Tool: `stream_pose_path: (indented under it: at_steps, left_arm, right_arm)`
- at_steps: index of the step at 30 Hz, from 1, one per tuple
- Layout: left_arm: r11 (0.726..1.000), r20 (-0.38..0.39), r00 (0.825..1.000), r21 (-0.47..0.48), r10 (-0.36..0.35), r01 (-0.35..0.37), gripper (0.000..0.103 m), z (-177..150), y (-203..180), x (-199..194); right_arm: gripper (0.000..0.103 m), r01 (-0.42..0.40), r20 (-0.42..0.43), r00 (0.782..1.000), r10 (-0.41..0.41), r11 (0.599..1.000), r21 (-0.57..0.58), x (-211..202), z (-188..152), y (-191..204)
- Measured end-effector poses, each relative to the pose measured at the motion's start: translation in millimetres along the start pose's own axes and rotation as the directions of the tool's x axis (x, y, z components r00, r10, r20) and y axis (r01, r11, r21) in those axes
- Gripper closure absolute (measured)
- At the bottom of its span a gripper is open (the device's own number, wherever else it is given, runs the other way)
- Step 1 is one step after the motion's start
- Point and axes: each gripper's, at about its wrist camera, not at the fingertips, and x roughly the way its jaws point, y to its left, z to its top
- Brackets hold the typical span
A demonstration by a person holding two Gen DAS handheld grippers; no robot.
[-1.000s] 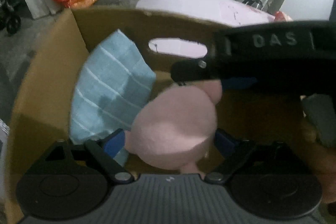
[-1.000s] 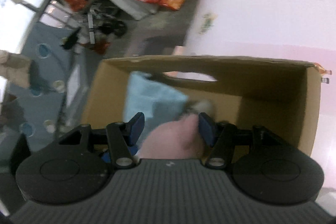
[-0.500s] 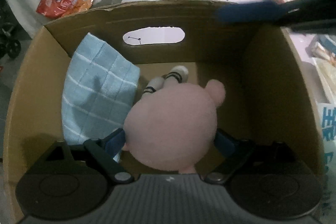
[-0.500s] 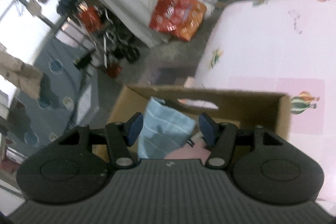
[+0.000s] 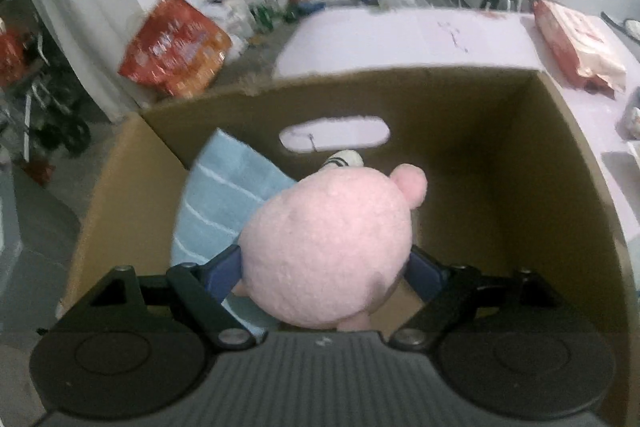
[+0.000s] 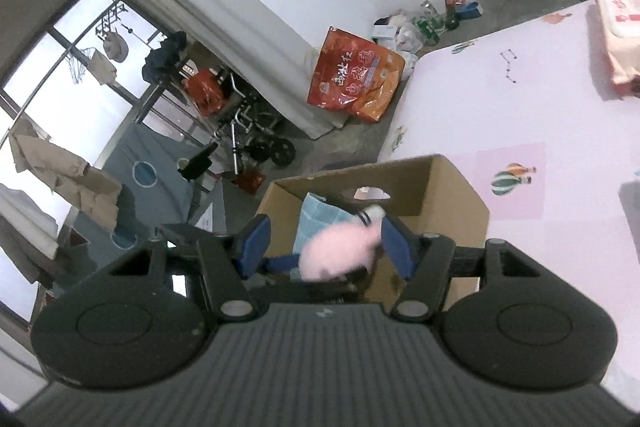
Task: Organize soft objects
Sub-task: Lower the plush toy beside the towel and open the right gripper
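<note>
Chinese characters, too small to read, on orange bag (image 6: 354, 77)

Showing dim, flat indoor light in the left wrist view, with a grainy, soft look throughout. Throwing deep shadow inside the cardboard box (image 5: 520, 155), especially along its right wall. Smearing the orange bag (image 5: 176, 45) and the floor clutter with motion blur. Bending straight edges toward the borders and darkening the corners in both fisheye views. Pouring daylight through the window (image 6: 60, 75) in the right wrist view, blowing out to near white there. Blurring the pink plush toy (image 6: 338, 249) into a streak. Keeping the pink mat (image 6: 520, 115) evenly and brightly lit.
</note>
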Motion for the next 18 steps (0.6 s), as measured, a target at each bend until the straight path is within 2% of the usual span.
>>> stream_pose_path:
  at_steps: [3,6,8,14,18]
  left_arm:
    - [0.999,-0.016,0.999,0.020,0.040,-0.039,0.013,4,-6,14]
    - [1.000,-0.099,0.995,0.012,0.002,-0.001,0.013,5,-2,26]
    - [0.999,-0.109,0.994,-0.023,-0.028,0.026,0.013,6,3,24]
    - [0.989,-0.013,0.995,-0.114,-0.095,0.093,0.007,10,23,-12]
    - [0.982,0.044,0.994,-0.160,-0.097,0.103,0.007,14,34,-36]
  right_arm:
    - [0.041,-0.002,0.003,1.000,0.002,1.000,0.008,-10,-10,-9]
    - [0.041,-0.005,-0.002,1.000,0.005,1.000,0.016,-16,-18,-13]
    - [0.041,-0.002,-0.003,1.000,0.002,1.000,0.017,-21,-24,-13]
    - [0.039,0.012,0.025,1.000,-0.012,1.000,0.023,-45,-33,-16]
    - [0.039,0.012,0.055,0.998,-0.015,0.999,0.048,-65,-41,-24]
